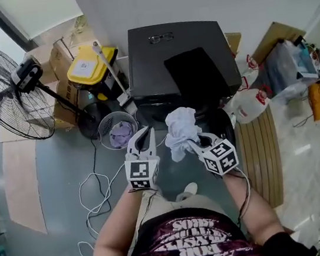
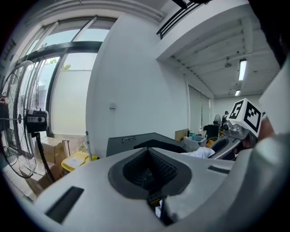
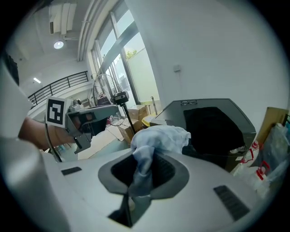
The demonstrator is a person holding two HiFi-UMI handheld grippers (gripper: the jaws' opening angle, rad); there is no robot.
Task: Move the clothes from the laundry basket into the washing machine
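A black top-loading washing machine (image 1: 180, 62) stands ahead of me, its dark lid area facing up. My right gripper (image 1: 194, 144) is shut on a white and pale blue cloth (image 1: 181, 130), which bunches up above its jaws just in front of the machine. The right gripper view shows the cloth (image 3: 158, 138) pinched between the pads, with the machine (image 3: 213, 122) behind it. My left gripper (image 1: 145, 134) is beside it on the left, jaws together and holding nothing. A grey mesh laundry basket (image 1: 117, 129) with a purple garment inside sits on the floor left of the machine.
A standing fan (image 1: 9, 93) is at the far left, with cardboard boxes (image 1: 57, 56) and a yellow bin (image 1: 88, 66) near it. A white cable (image 1: 95, 193) loops on the floor. A white jug (image 1: 252, 104), bags and a slatted wooden panel (image 1: 259, 151) lie to the right.
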